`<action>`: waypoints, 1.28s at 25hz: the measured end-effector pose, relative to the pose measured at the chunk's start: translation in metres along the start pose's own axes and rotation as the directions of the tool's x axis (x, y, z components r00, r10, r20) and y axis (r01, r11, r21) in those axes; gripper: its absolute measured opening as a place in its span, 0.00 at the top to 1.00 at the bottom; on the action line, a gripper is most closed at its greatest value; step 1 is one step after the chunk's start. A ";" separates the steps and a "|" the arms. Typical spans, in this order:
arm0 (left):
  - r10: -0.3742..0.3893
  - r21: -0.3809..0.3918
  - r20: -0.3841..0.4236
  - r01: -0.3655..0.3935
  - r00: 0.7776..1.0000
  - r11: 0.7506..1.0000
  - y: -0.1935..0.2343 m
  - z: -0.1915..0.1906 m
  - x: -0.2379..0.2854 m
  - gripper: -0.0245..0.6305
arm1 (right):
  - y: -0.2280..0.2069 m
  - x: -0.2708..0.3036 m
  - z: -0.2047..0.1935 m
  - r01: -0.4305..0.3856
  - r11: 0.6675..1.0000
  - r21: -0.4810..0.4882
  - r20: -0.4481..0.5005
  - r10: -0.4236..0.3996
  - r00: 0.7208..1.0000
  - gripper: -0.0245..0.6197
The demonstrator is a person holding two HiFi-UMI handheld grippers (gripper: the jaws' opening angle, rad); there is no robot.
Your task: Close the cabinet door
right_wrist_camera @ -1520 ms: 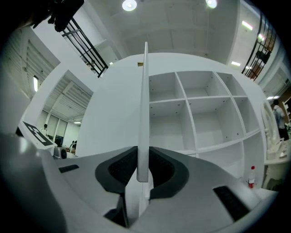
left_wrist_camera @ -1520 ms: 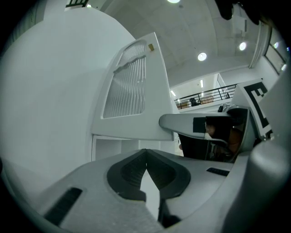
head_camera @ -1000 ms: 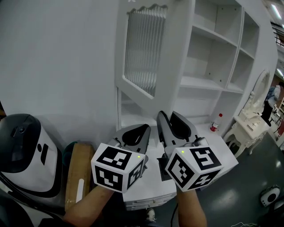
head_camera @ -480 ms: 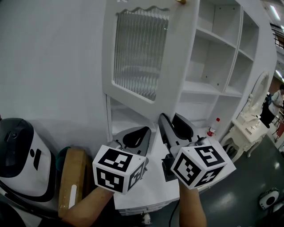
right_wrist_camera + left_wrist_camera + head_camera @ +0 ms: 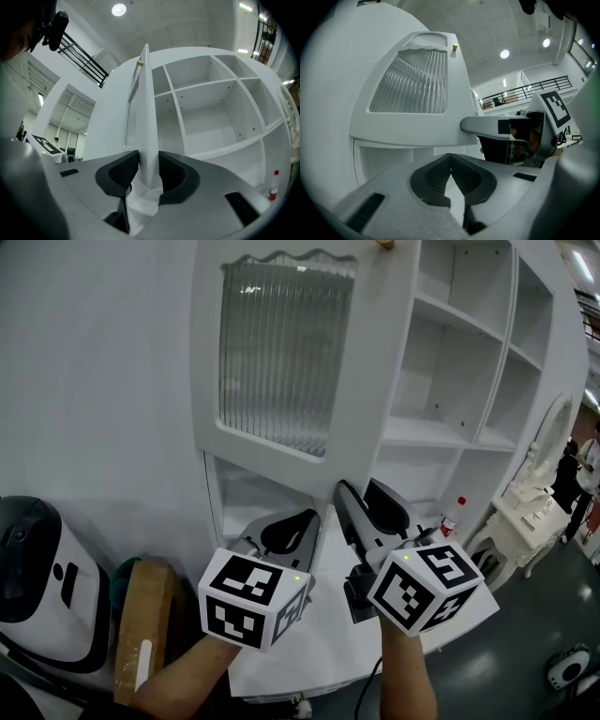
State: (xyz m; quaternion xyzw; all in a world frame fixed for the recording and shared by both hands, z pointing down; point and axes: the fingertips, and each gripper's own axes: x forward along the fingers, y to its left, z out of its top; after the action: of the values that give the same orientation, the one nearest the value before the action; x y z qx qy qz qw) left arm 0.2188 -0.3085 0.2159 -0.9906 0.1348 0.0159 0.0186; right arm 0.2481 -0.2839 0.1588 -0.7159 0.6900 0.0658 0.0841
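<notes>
**Head view.** The cabinet door (image 5: 281, 352), with its ribbed glass pane, is standing open in the upper middle of the frame. It is swung out from the cabinet (image 5: 459, 390), whose bare shelves are showing to its right. The door's long axis is running upright. The left gripper (image 5: 294, 521) and the right gripper (image 5: 364, 495) are hovering side by side just below the door's bottom rail, both pointing toward it.

**Left gripper view.** This gripper's fingers are lying pressed together at the tips, with nothing between them. The door's glass face is filling the upper left, apart from the gripper.

**Right gripper view.** The door is showing edge-on as a thin upright strip in the middle. Its glass face is turning toward the left of the frame, with a small knob (image 5: 139, 62) near the top. The fingers (image 5: 117, 174) have just been opening and are standing spread. The door's free edge is sitting in the gap between them and, as far as I can tell, is not being pinched.

The closing looks unfinished, since the door is standing well off the cabinet front. The next move probably calls for pressing that free edge sideways toward the shelves at the right until it meets the frame.
</notes>
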 end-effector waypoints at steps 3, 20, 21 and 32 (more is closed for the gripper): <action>-0.001 0.005 -0.003 0.001 1.000 1.000 -0.001 0.000 0.013 0.94 | -0.011 0.005 -0.001 -0.012 1.000 0.002 0.003 0.012 1.000 0.76; 0.050 0.008 -0.025 -0.050 0.998 0.999 0.008 -0.009 0.068 0.94 | -0.066 0.038 -0.006 -0.027 0.999 -0.024 -0.001 0.027 1.000 0.75; 0.055 0.009 -0.024 -0.055 0.998 0.998 0.009 -0.009 0.070 0.94 | -0.068 0.040 -0.007 -0.032 0.999 -0.023 -0.001 0.032 1.000 0.75; 0.110 0.008 -0.028 -0.109 0.994 0.994 0.024 -0.011 0.090 0.94 | -0.084 0.061 -0.011 -0.065 0.998 -0.015 0.003 0.065 0.998 0.75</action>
State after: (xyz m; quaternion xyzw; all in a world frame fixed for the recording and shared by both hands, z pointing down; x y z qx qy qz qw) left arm 0.2998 -0.3557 0.2233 -0.9817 0.1893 0.0026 0.0189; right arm 0.3344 -0.3424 0.1590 -0.6937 0.7121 0.0750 0.0778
